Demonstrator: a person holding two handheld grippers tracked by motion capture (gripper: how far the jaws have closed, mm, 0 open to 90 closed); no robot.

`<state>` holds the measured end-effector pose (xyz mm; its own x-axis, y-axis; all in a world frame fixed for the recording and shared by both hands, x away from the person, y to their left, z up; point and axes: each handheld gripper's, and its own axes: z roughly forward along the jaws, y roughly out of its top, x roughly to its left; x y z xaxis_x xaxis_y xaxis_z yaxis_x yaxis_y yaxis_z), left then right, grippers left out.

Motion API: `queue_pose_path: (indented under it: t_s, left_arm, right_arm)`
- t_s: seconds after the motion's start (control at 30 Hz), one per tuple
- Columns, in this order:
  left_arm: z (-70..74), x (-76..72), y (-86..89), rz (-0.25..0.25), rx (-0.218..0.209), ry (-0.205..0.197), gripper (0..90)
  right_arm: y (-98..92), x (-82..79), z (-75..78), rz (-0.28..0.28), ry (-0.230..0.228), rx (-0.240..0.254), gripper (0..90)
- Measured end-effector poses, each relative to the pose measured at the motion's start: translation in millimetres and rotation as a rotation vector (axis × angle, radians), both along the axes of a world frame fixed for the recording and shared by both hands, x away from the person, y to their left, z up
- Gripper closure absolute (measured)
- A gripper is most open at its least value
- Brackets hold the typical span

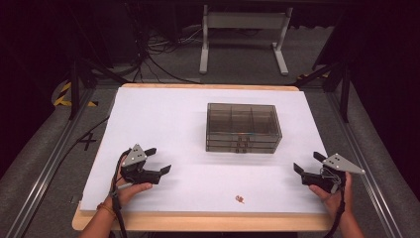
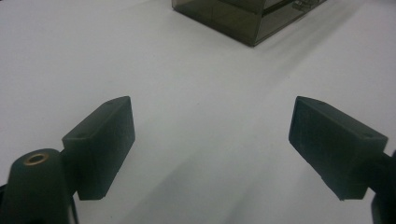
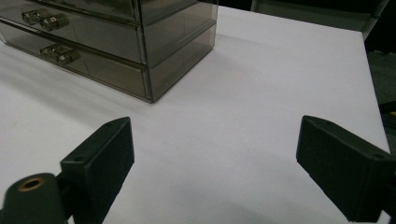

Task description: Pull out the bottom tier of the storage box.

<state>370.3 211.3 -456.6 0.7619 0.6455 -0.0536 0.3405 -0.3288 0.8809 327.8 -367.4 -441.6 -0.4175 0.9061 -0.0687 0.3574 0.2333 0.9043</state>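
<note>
Two grippers rest low over the white desk (image 1: 163,119), left gripper (image 1: 157,161) and right gripper (image 1: 308,163) each with fingers spread, pinching nothing. A smoky drawer box (image 1: 242,127) stands ahead, between them; a small brown item (image 1: 240,199) lies nearer.

No readable text, label or number — anywhere here.
</note>
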Motion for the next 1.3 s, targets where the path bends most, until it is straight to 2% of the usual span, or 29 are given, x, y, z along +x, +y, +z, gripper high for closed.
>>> queue_pose_path:
  t_s: [0.13,0.37,0.47,0.53,0.6,0.63,0.73,0.8,0.9,1.03,1.07,1.17,1.3]
  left_arm:
    - [0.1,-0.3,-0.4,-0.004,0.005,-0.003,17.1]
    - [1.0,-1.4,-2.3,-0.022,0.028,-0.007,27.2]
    - [3.6,0.1,-1.9,-0.02,0.048,-0.014,35.8]
    - [8.3,1.6,0.3,-0.022,0.024,-0.024,43.7]
    - [11.7,2.6,0.9,-0.026,0.023,-0.035,53.2]
    - [14.0,3.4,1.5,-0.037,0.02,-0.043,53.2]
    - [20.5,7.9,2.4,-0.05,0.021,-0.062,64.2]
    - [22.5,10.2,2.7,-0.05,0.001,-0.066,64.6]
    - [25.2,13.3,2.0,-0.068,0.003,-0.067,67.0]
    - [29.3,14.7,0.2,-0.082,0.018,-0.078,72.4]
    - [32.2,16.2,-1.4,-0.086,0.035,-0.085,72.4]
    - [36.8,20.3,-4.7,-0.106,0.043,-0.086,80.1]
    - [41.9,26.8,-8.7,-0.124,0.05,-0.102,86.0]
  right_arm:
    - [0.2,-0.1,0.0,0.001,-0.001,-0.002,12.6]
    - [3.9,0.7,-0.3,-0.009,0.009,-0.034,13.1]
    - [5.3,0.8,-0.4,-0.018,0.01,-0.053,13.1]
    - [6.0,1.3,-0.7,-0.012,0.013,-0.059,13.1]
    - [5.8,1.8,-0.7,-0.013,0.021,-0.056,13.4]
    - [5.8,1.8,-0.7,-0.013,0.021,-0.056,13.4]
    - [4.8,1.8,-0.7,-0.014,0.018,-0.048,13.8]
    - [4.5,1.6,-0.7,-0.015,0.016,-0.045,13.8]
    - [4.8,1.5,-0.6,-0.021,0.016,-0.048,14.0]
    - [5.0,3.0,-0.5,-0.024,0.029,-0.052,14.5]
    - [4.9,3.4,-0.4,-0.027,0.031,-0.049,14.8]
    - [5.6,3.8,0.1,-0.047,0.036,-0.057,16.5]
    - [8.6,3.3,0.5,-0.046,0.048,-0.077,17.5]
